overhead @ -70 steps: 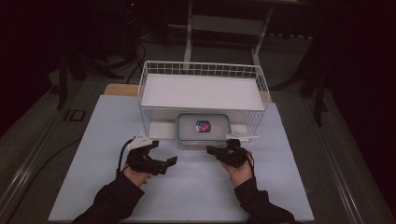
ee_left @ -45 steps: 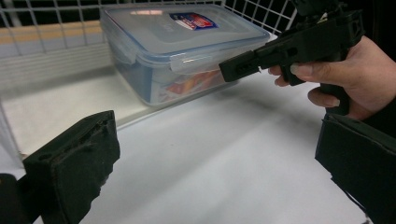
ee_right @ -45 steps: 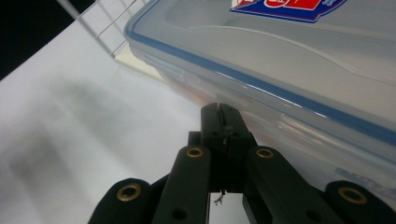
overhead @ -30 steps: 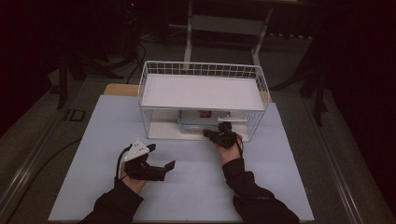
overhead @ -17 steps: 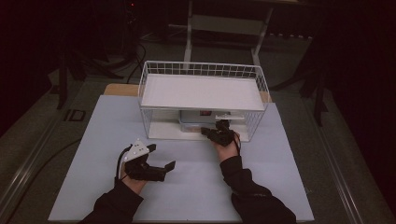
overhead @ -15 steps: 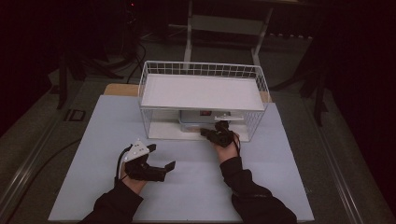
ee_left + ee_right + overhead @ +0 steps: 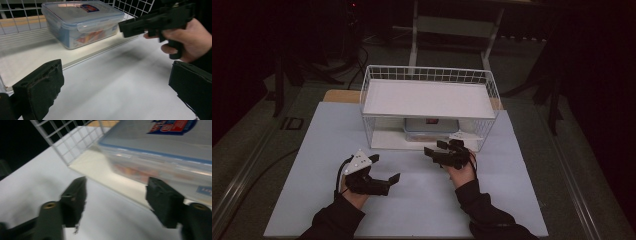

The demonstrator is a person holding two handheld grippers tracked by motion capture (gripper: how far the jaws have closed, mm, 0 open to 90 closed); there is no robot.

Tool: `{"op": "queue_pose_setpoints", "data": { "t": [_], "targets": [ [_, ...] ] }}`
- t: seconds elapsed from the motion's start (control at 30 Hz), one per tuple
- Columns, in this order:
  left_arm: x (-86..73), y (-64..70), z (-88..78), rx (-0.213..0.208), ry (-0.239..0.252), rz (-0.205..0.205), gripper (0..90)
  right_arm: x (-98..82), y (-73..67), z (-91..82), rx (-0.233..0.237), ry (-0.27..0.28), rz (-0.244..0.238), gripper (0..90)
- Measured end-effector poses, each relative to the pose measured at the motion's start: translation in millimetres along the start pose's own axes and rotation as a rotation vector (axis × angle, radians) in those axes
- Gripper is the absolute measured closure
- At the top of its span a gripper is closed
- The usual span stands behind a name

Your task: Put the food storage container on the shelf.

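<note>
The high view looks forward and down over the table (image 7: 412,200); both gripper views sit low and close, facing the same clear lidded box (image 7: 82,21).

A clear plastic food box (image 7: 431,129) with a blue-rimmed snap lid is seen lying flat and closed on the lower shelf of a white wire rack (image 7: 430,107), beneath the rack's upper white shelf. A red and blue label is carried on the lid, and orange contents can be made out dimly through the walls. The box (image 7: 81,21) is set near the shelf's front edge, its long side facing outward.
</note>
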State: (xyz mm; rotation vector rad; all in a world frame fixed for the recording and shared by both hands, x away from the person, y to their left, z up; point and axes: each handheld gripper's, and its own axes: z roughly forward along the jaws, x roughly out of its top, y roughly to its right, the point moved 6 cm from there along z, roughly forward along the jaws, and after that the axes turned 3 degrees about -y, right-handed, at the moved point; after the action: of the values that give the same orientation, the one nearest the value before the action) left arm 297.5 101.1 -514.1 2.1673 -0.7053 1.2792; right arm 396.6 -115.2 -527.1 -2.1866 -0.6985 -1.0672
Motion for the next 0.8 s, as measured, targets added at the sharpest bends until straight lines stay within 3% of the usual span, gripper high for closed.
{"op": "queue_pose_setpoints", "data": {
  "t": [0.2,0.3,0.37,0.67,0.8],
  "targets": [
    [0.6,3.2,-1.7,-0.006,0.000,0.013,0.0,-9.7,-15.5,-22.7,0.055,0.003,-0.062,21.2],
    [2.0,3.3,-3.3,-0.005,0.004,0.017,0.0,-17.0,-19.0,-32.9,0.074,-0.009,-0.053,20.1],
    [2.2,3.9,-3.9,-0.003,0.005,0.021,0.0,-21.3,-20.5,-40.2,0.063,-0.004,-0.072,18.8],
    [-4.7,6.5,-6.1,-0.013,-0.019,0.025,0.0,-37.7,-18.4,-73.3,0.060,0.013,-0.069,17.1],
    [-8.1,7.1,-8.7,-0.016,-0.028,0.028,0.0,-46.9,-15.8,-85.1,0.024,0.005,-0.093,15.2]
  ]
}}
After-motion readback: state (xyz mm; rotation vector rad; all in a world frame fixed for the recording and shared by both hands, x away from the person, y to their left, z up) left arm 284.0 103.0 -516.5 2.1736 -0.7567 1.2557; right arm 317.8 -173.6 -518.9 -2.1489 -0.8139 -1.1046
